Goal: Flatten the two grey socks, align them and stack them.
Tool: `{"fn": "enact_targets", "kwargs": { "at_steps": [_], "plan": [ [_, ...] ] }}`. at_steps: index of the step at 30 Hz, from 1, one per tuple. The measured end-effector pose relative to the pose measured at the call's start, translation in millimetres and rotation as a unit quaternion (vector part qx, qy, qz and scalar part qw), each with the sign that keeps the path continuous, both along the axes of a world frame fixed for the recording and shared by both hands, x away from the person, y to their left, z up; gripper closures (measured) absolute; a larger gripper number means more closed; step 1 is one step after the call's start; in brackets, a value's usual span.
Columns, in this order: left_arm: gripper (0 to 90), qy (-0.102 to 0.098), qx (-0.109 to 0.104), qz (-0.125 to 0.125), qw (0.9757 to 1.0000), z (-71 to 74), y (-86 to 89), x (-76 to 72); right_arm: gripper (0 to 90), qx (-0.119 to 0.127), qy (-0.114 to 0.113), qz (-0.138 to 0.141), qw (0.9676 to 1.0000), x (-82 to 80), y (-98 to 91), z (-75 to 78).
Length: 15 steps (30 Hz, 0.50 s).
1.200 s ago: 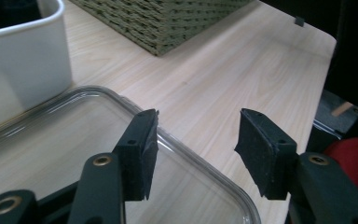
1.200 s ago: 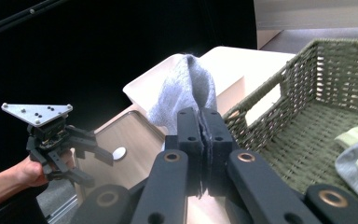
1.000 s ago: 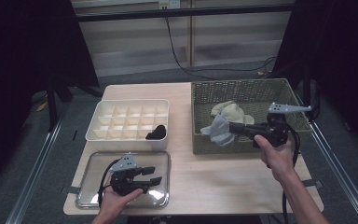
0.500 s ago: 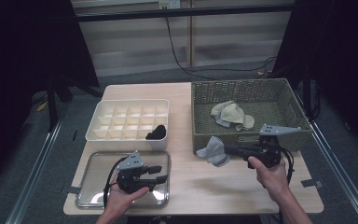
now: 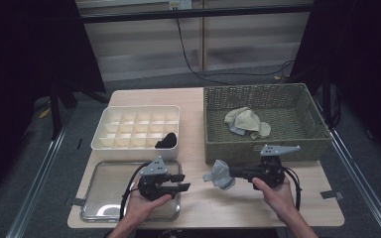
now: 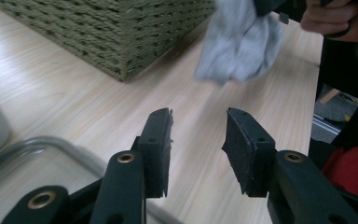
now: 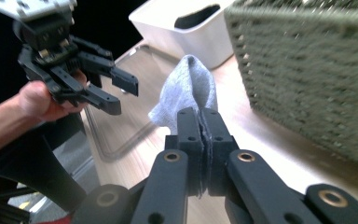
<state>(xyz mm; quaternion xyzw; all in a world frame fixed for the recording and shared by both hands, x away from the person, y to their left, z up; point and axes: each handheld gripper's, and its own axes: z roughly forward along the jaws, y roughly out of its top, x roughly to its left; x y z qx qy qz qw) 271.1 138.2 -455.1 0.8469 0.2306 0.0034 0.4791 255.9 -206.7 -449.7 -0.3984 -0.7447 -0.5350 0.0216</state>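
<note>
R claw (image 7: 199, 122) is clenched on a grey sock (image 7: 186, 88), pads pinching its edge, so the sock hangs just above the worktop (image 5: 198, 198), in front of the wicker basket (image 5: 263, 144) and already out of it. L claw (image 6: 198, 140) has nothing between its pads; its jaws have just been closing, gap about half, and it's aimed across the worktop at the hanging sock, near but not touching. L hand (image 5: 146, 201) sits over the metal tray (image 5: 94, 198). Judged progress: early. One dark sock (image 5: 165, 141) already sits in a corner cell of the white divider box (image 5: 129, 146), the other cells look bare. Pale socks (image 5: 247, 121) are left in the basket w/ more sorting to go. Next likely: L claw takes the sock's free end to fold or roll it, then into a cell.
</note>
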Motion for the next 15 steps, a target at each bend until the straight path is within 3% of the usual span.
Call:
{"fn": "enact_targets", "kwargs": {
  "at_steps": [6, 9, 15],
  "plan": [
    [61.1, 0.003, 0.007, -0.02, 0.9998, -4.9, -18.0, 7.6, 88.1, -0.015, 0.014, 0.012, 0.9997, 3.3, 8.9, -14.5],
    [67.8, 0.002, 0.011, -0.033, 0.9994, -7.7, -22.6, 10.8, 88.1, -0.021, 0.018, 0.017, 0.9995, 4.6, 10.8, -20.4],
    [71.2, 0.012, 0.013, -0.04, 0.999, -15.1, -30.4, 15.1, 88.0, -0.024, 0.02, 0.021, 0.9993, 5.1, 12.8, -26.3]
  ]
}}
